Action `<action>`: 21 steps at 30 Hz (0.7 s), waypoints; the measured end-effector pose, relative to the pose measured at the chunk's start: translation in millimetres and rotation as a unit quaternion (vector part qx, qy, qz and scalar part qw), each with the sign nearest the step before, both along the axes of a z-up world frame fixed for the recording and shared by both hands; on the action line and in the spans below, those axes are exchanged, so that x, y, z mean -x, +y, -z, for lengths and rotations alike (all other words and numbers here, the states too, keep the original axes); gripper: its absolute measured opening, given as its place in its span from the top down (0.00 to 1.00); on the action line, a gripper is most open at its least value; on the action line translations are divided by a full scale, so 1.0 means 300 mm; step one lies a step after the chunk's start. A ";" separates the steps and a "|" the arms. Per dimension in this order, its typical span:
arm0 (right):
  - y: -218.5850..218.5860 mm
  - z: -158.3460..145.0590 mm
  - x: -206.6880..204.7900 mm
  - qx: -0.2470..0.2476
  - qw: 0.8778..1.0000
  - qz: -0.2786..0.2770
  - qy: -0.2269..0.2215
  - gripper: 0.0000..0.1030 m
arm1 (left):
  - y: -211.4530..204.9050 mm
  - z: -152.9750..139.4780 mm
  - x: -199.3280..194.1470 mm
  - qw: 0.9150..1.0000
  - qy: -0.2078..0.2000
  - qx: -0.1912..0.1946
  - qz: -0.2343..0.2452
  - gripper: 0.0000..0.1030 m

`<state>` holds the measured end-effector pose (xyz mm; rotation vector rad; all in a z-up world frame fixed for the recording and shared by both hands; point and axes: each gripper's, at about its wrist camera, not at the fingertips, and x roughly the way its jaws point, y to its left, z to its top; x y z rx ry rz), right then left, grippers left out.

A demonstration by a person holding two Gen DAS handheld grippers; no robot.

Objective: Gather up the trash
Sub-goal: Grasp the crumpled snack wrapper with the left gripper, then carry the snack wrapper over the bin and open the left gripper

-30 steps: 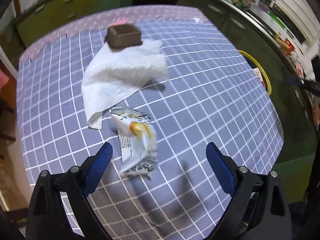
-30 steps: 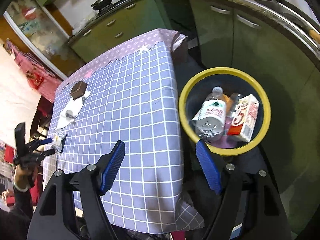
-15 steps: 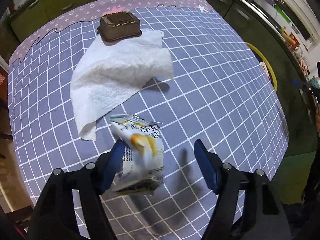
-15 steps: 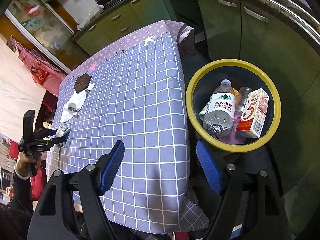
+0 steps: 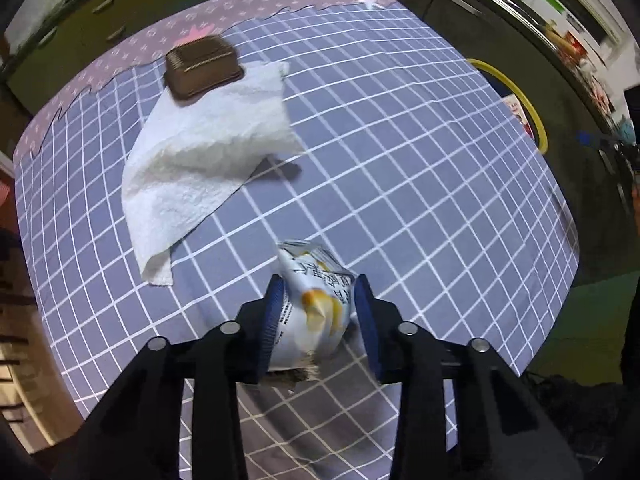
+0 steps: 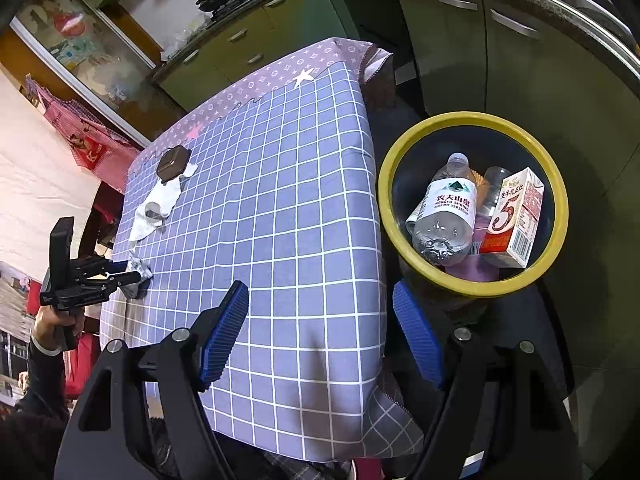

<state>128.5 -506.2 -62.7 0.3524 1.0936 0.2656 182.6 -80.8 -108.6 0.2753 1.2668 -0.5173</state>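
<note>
A crumpled white snack wrapper [image 5: 316,312] with a yellow picture lies on the blue checked tablecloth [image 5: 400,160]. My left gripper [image 5: 319,282] points steeply down over it, jaws closing, both blue pads against the wrapper's sides. From the right wrist view the same left gripper [image 6: 136,276] and wrapper [image 6: 138,270] show at the table's far left edge, held by a person's hand. My right gripper [image 6: 320,320] stands open and empty above the table's near corner, beside the yellow-rimmed bin [image 6: 472,286].
A white paper towel [image 5: 208,160] lies behind the wrapper, with a brown plastic tray [image 5: 202,68] on its far end. The bin holds a water bottle [image 6: 444,208] and a milk carton [image 6: 514,216]. Green cabinets line the far side.
My left gripper moved forward over the wrapper and its jaws came in from wide apart to the wrapper's sides. The right gripper hardly moved.
</note>
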 end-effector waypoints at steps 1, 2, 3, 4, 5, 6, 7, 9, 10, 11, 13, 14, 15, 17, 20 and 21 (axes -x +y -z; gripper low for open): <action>-0.001 0.001 0.002 -0.001 1.000 0.000 0.000 0.28 | -0.012 -0.004 0.002 1.000 -0.002 -0.002 0.005 0.73; -0.004 0.002 0.004 -0.004 1.000 0.000 0.000 0.28 | -0.022 -0.008 0.005 1.000 -0.003 -0.003 0.011 0.75; -0.006 0.002 0.007 -0.005 1.000 0.001 0.000 0.28 | -0.037 -0.010 0.011 1.000 -0.005 -0.007 0.020 0.80; -0.009 0.004 0.009 -0.007 1.000 0.001 0.001 0.28 | -0.040 -0.009 0.013 1.000 -0.005 -0.011 0.026 0.81; -0.011 0.005 0.011 -0.007 1.000 0.001 0.001 0.28 | -0.045 -0.004 0.015 0.999 -0.004 -0.019 0.030 0.81; -0.013 0.006 0.013 -0.008 1.000 0.001 0.001 0.28 | -0.048 0.000 0.015 0.999 -0.001 -0.025 0.033 0.80; -0.014 0.007 0.015 -0.008 1.000 0.001 0.002 0.28 | -0.053 0.003 0.018 0.999 0.000 -0.032 0.039 0.78; -0.015 0.009 0.018 -0.010 1.000 -0.001 0.003 0.28 | -0.053 0.000 0.022 0.998 -0.006 -0.044 0.046 0.73; -0.015 0.008 0.019 -0.011 1.000 -0.001 0.003 0.28 | -0.057 0.001 0.025 0.997 -0.008 -0.049 0.052 0.65; -0.015 0.009 0.020 -0.011 1.000 -0.001 0.003 0.28 | -0.058 0.002 0.029 0.997 -0.008 -0.053 0.057 0.60; -0.014 0.011 0.022 -0.013 1.000 -0.001 0.004 0.28 | -0.063 0.007 0.037 0.996 -0.008 -0.058 0.065 0.55; -0.014 0.013 0.021 -0.013 1.000 -0.002 0.004 0.28 | -0.066 0.008 0.041 0.996 -0.006 -0.061 0.069 0.55; -0.013 0.015 0.020 -0.014 1.000 -0.002 0.005 0.28 | -0.070 0.011 0.044 0.995 -0.006 -0.064 0.074 0.55; -0.010 0.019 0.018 -0.014 1.000 -0.004 0.007 0.28 | -0.081 0.023 0.051 0.994 -0.007 -0.076 0.084 0.58; -0.006 0.018 0.017 -0.015 1.000 -0.005 0.007 0.28 | -0.088 0.038 0.063 0.990 -0.016 -0.094 0.106 0.63; -0.006 0.017 0.019 -0.015 1.000 -0.005 0.007 0.28 | -0.090 0.039 0.067 0.989 -0.018 -0.097 0.109 0.65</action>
